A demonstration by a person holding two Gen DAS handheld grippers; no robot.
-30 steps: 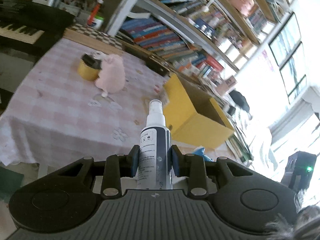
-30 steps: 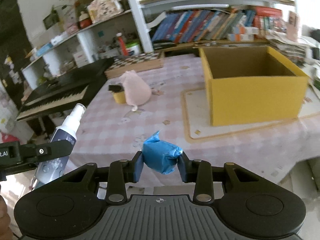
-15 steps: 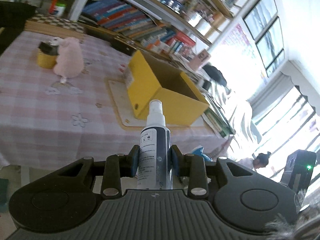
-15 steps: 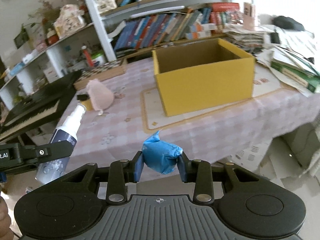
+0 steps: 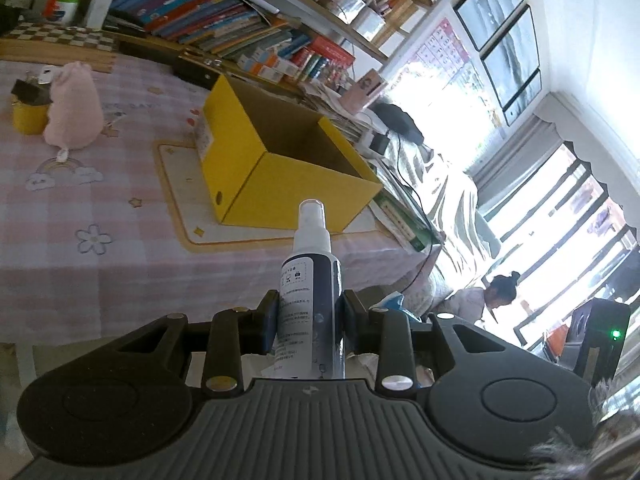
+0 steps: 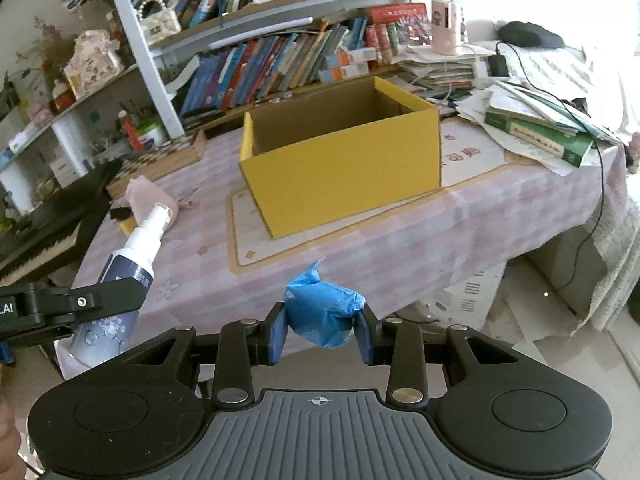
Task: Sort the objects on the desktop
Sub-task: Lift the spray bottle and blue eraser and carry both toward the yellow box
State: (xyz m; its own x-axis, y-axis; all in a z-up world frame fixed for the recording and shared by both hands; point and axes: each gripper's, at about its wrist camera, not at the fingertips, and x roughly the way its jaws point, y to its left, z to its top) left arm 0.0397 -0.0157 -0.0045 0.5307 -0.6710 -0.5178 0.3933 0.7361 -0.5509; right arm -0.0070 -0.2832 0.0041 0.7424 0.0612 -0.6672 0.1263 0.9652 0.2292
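With the left gripper [image 5: 308, 318] clamping the upright spray bottle [image 5: 310, 300] and the right gripper [image 6: 320, 330] pinching the blue wad [image 6: 322, 312], both hanging near the table's front edge, each is needing carrying above the far yellow box [image 6: 344, 160] rim before release.

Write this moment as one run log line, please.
left gripper: shut on spray bottle | right gripper: shut on blue packet | yellow box: open, looks empty
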